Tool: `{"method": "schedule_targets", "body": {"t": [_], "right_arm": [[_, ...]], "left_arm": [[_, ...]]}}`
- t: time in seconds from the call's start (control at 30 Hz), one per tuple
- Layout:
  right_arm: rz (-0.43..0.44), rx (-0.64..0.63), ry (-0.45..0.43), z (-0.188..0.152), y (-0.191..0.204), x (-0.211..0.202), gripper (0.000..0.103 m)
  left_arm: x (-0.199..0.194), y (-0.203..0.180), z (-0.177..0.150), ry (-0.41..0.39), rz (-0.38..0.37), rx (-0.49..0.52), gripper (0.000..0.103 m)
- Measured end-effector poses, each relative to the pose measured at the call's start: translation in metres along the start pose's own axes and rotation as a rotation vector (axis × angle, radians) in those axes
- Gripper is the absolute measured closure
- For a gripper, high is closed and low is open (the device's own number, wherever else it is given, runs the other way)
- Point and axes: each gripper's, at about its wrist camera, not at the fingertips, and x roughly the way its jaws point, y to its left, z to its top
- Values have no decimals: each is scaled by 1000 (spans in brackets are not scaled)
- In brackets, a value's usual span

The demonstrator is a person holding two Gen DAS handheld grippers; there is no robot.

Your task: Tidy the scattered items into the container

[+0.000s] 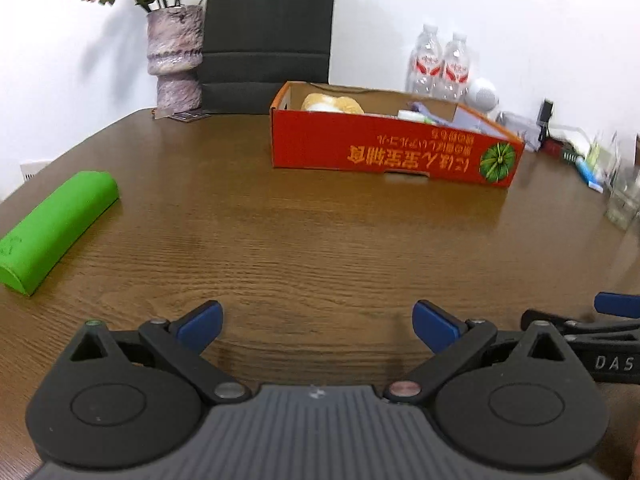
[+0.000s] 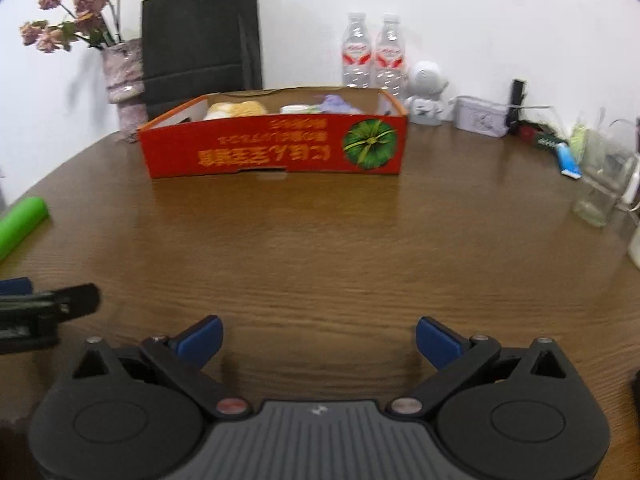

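A red cardboard box [image 1: 384, 148] [image 2: 276, 148] stands on the brown wooden table [image 1: 300, 240] [image 2: 340, 248], far from both grippers. Inside it lie a yellow-white plush item [image 1: 332, 103] [image 2: 236, 110], a small white-green item [image 1: 412, 115] [image 2: 296, 109] and something purple [image 2: 336, 103]. A green cylinder-shaped case [image 1: 52, 232] [image 2: 20, 224] lies on the table at the left. My left gripper [image 1: 318, 326] is open, with only bare wood between its blue pads. My right gripper [image 2: 319, 340] is open wide and holds nothing. The right gripper's finger [image 1: 616, 305] shows at the left view's right edge.
At the back stand a vase of dried flowers [image 1: 174, 56] [image 2: 124, 80], a black paper bag [image 1: 268, 32] [image 2: 200, 36], two water bottles [image 1: 440, 64] [image 2: 374, 54] and a white figurine [image 2: 426, 94]. Small clutter and glass jars [image 2: 600, 188] [image 1: 624, 200] crowd the right edge.
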Motion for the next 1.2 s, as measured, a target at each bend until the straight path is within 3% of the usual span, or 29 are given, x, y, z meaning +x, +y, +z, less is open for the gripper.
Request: {"method": "schedule_targets", "body": {"t": [0.13,0.27,1.2], "right_arm": [[-49,-19,-18,0,6,0,0],[-39,13,-15,0,4,3,0],[-26,3,-14,1,7,4,0]], "left_arm": [[12,-2,-5,36,8,14,0],[15,-8,-8,44,17,53,0],[16,-8,-6,49,6,50,0]]}}
